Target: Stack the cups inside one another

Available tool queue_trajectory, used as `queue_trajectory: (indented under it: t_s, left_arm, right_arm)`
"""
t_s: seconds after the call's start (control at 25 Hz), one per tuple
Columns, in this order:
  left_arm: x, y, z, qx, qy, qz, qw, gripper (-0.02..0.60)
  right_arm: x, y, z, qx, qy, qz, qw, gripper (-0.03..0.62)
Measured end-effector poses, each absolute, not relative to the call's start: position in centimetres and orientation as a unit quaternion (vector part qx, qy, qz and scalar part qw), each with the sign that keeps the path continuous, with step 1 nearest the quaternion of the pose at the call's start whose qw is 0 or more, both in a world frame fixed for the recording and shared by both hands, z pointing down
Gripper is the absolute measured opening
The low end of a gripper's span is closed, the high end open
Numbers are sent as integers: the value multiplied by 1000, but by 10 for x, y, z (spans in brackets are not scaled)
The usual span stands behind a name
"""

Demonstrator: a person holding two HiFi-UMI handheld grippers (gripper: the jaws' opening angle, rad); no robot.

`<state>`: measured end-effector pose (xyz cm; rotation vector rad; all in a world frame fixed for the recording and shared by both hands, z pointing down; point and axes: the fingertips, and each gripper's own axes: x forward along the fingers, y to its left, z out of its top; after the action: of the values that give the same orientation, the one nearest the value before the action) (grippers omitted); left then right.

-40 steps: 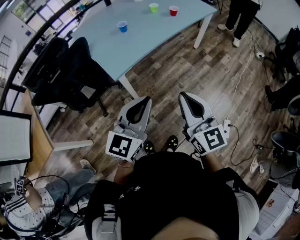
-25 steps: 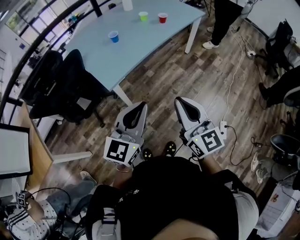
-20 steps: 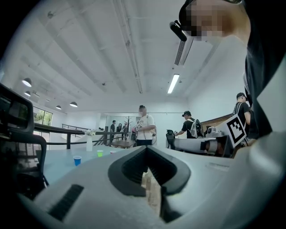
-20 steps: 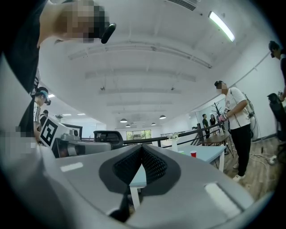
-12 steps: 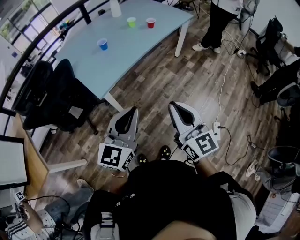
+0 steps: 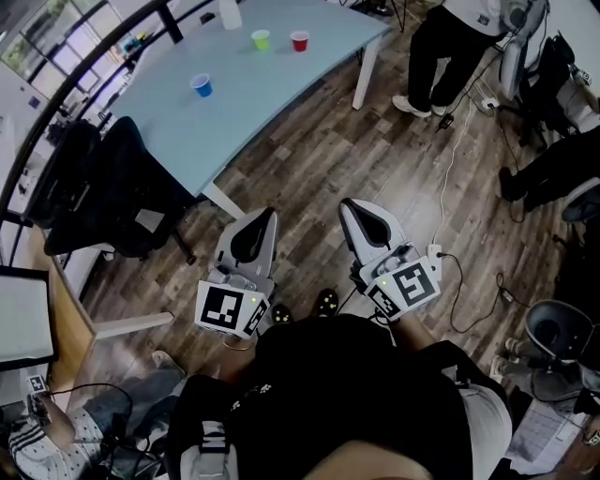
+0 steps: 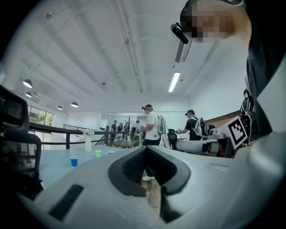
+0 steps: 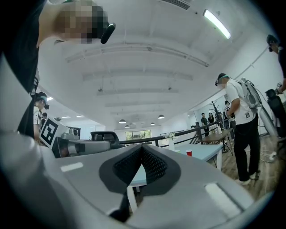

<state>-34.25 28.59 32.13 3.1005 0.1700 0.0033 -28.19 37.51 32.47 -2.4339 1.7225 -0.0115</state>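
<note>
- Three cups stand apart on the table (image 6: pixel 281 103), each on its own: the blue cup (image 6: pixel 201 85) sits toward the left, while the green cup (image 6: pixel 261 39) and red cup (image 6: pixel 299 40) are near each other further along.
- Both grippers are level and side by side over the wood floor (image 6: pixel 375 150), well short of the table.
- On the left gripper (image 6: pixel 266 215), the jaws are closed tip to tip with nothing between them. All three cups show small ahead in its view.
- On the right gripper (image 6: pixel 350 204), the jaws are pressed together and empty. The red cup shows beyond them.
- One black chair (image 6: pixel 122 187) sits at the table's near-left edge.
- One white bottle (image 6: pixel 228 11) stands on the table near the green cup.
- One person (image 6: pixel 450 47) stands by the table's right end.
</note>
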Motion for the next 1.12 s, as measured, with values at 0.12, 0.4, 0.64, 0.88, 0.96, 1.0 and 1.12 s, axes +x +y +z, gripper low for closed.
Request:
queue_trajectory:
  t_s: [0.12,0.4,0.64,0.88,0.96,1.0,1.12]
  left_arm:
    - [-336,295,322,999,47,2,18,-9]
    - [-326,319,327,999,34,11,12,-9]
    - [-319,330,328,999,32,19,4,-9]
    - [-311,335,329,999,37,18,-2,-9]
    - [-305,334,329,999,40,18,-2,-9]
    - [-301,333,329,999,42,17,-1,-9]
    - [-287,326,327,999,51,13,-1,-9]
  right_arm:
    - [-273,383,327,-809,582,-6,83,12]
    - [-262,402,334,-797,598,-12,88,12]
    - [-255,410,337,-793,602,-17,90,12]
    - [-249,414,342,-794,602,-19,87,12]
    - [-244,415,342,-795,600,-17,85,12]
    - [-240,414,342,-796,599,-16,84,12]
    - [-228,408,341,-801,593,-14,81,12]
